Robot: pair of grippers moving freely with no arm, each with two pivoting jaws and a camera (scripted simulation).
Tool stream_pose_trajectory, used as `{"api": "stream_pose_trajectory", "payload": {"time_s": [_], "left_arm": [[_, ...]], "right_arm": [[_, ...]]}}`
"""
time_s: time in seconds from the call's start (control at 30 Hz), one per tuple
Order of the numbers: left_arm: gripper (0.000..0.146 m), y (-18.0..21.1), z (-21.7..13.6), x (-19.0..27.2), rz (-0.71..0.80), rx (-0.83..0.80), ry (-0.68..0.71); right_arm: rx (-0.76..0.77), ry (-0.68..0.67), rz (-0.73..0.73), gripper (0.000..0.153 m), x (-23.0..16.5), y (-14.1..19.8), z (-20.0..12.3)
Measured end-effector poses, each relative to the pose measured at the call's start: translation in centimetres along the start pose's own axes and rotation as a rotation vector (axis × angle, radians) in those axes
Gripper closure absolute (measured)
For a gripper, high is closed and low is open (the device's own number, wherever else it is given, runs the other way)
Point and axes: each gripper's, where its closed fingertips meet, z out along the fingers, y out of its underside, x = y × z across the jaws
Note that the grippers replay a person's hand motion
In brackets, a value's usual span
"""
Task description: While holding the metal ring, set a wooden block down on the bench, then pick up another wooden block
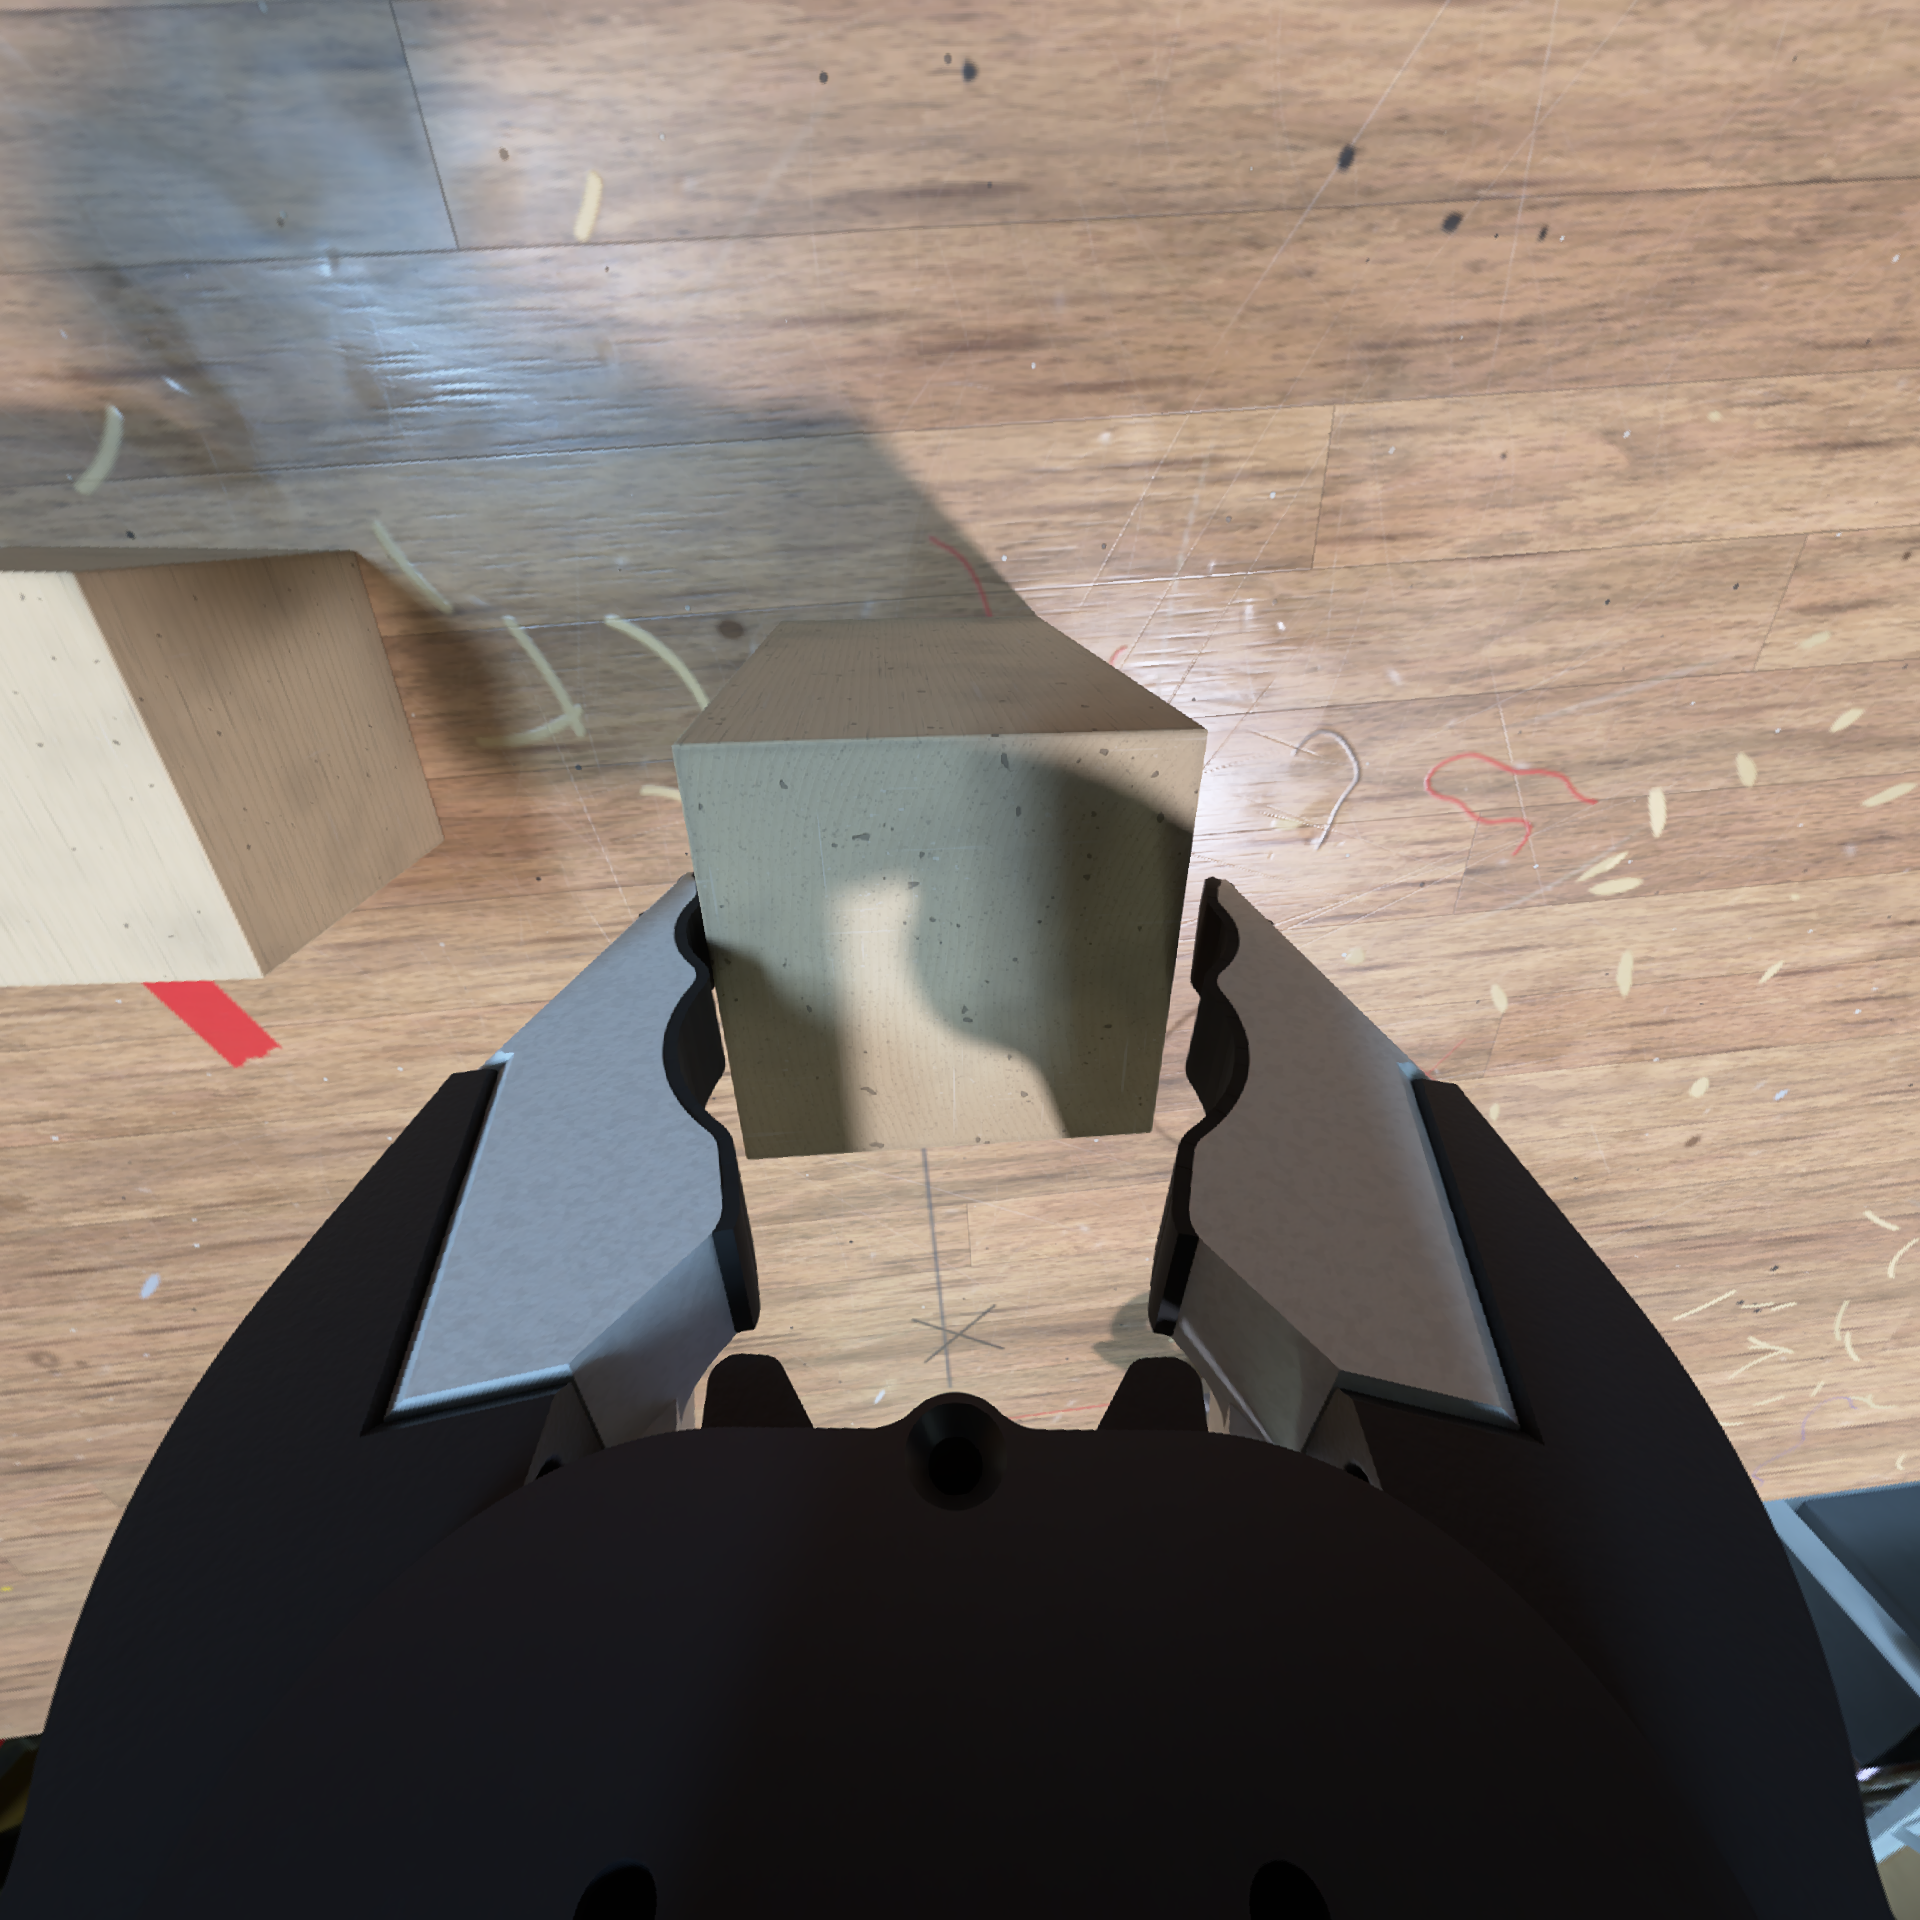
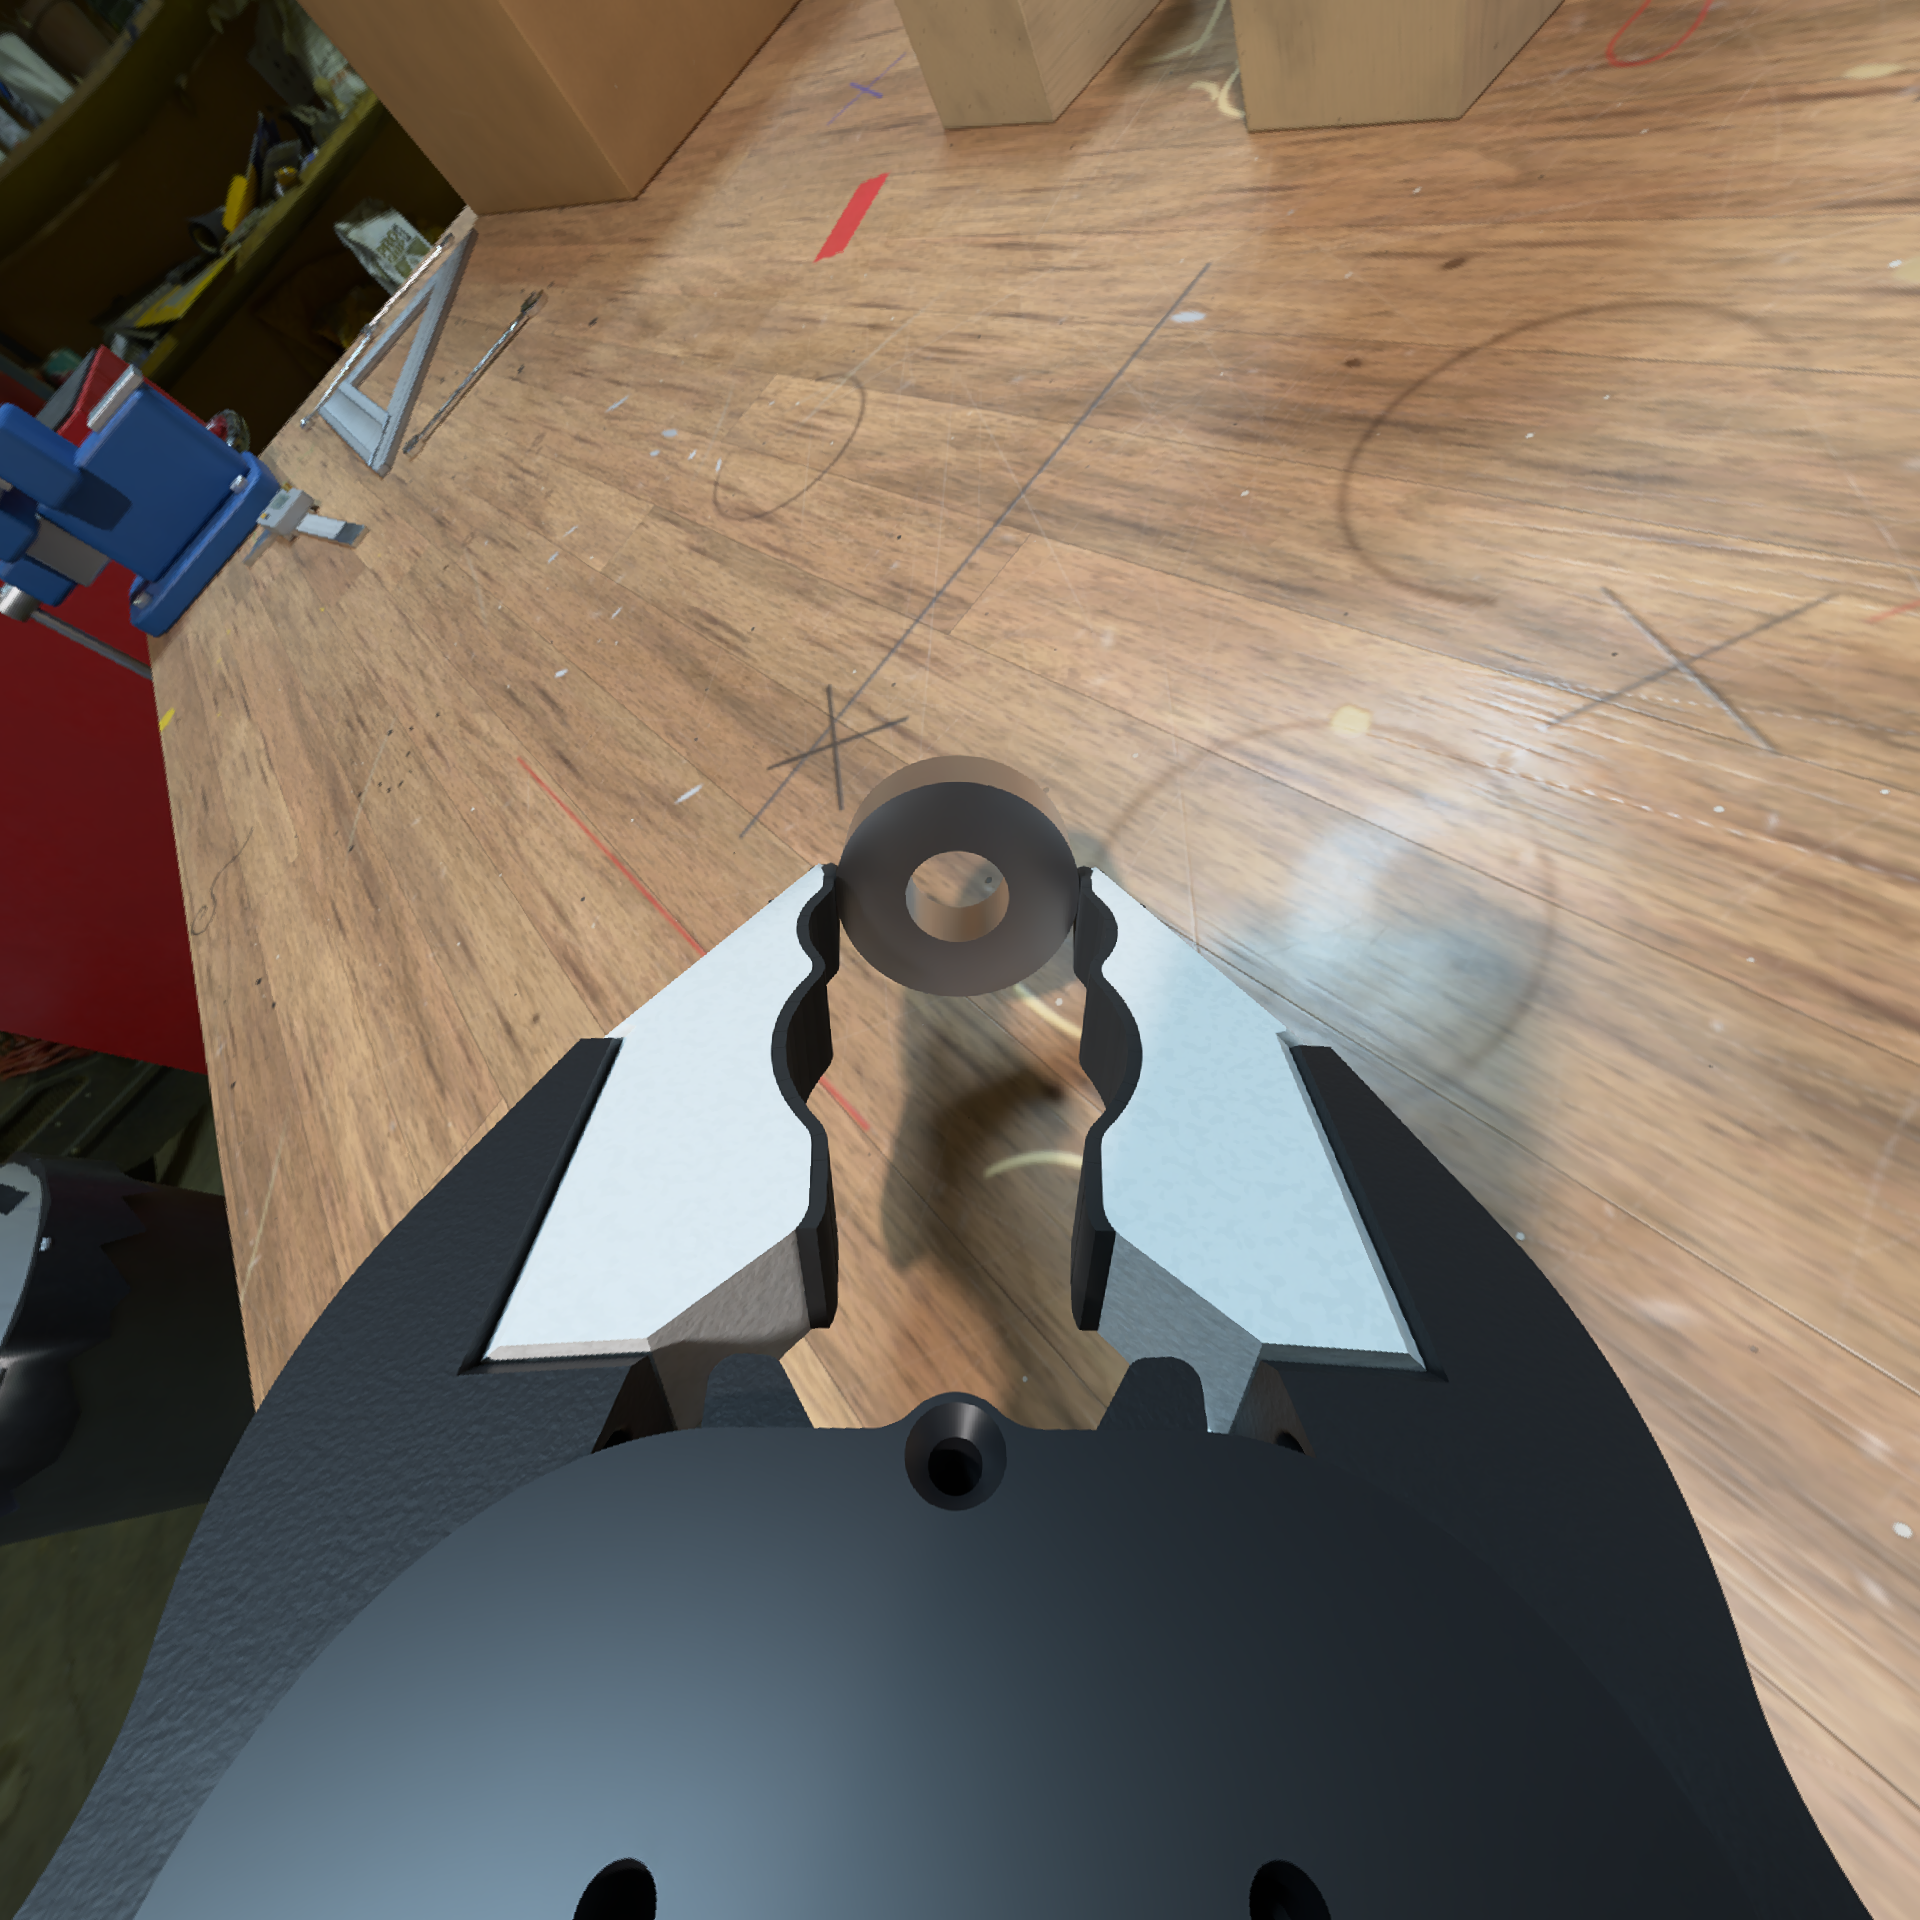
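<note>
A pale wooden block stands on the bench between the fingers of my left gripper. The left pad touches its side, and a thin gap shows at the right pad, so the jaws stand open around it. A second, tan wooden block sits apart to the left. My right gripper is shut on the dark metal ring, gripping it at the fingertips above the bench. The ring's hole faces the camera.
Three more wooden blocks stand at the far end in the right wrist view. A blue vise and a metal square sit by the bench's left edge. Red tape marks the bench.
</note>
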Motion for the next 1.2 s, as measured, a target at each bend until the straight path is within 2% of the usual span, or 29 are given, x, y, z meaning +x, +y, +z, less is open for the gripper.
{"api": "stream_pose_trajectory", "payload": {"time_s": [0.17, 0.47, 0.6, 0.77, 0.87, 1.0, 1.1, 1.2], "left_arm": [[0.061, 0.4, -0.2, -0.2, -0.023, -0.015, 0.011], [0.061, 0.6, -1.9, -0.1, -0.010, -0.029, 0.019], [0.061, 0.3, -4.7, 0.3, 0.006, -0.013, 0.021], [0.061, -0.3, -11.5, -0.4, 0.031, 0.061, 0.058], [0.061, -0.3, -15.7, -3.6, 0.045, 0.108, 0.026], [0.061, 0.5, -18.7, -11.6, -0.016, 0.146, -0.056], [0.061, 1.4, -18.1, -18.4, -0.053, 0.126, -0.112], [0.061, 1.8, -15.5, -24.4, -0.105, 0.100, -0.151]], "right_arm": [[-0.019, -0.001, -0.020, 0.108, -0.3, 0.4, 0.3], [-0.024, -0.001, -0.015, 0.108, -0.3, 0.5, 0.3], [-0.027, -0.001, -0.018, 0.108, -0.3, 0.6, 0.3], [-0.030, -0.002, -0.018, 0.108, -0.3, 0.7, 0.3], [-0.033, 0.000, -0.018, 0.108, -0.3, 0.8, 0.2], [-0.037, 0.003, -0.022, 0.108, -0.4, 1.0, 0.2], [-0.049, 0.005, -0.029, 0.108, -0.6, 1.4, 0.3], [-0.056, 0.003, -0.034, 0.108, -1.1, 1.8, 0.3]]}}
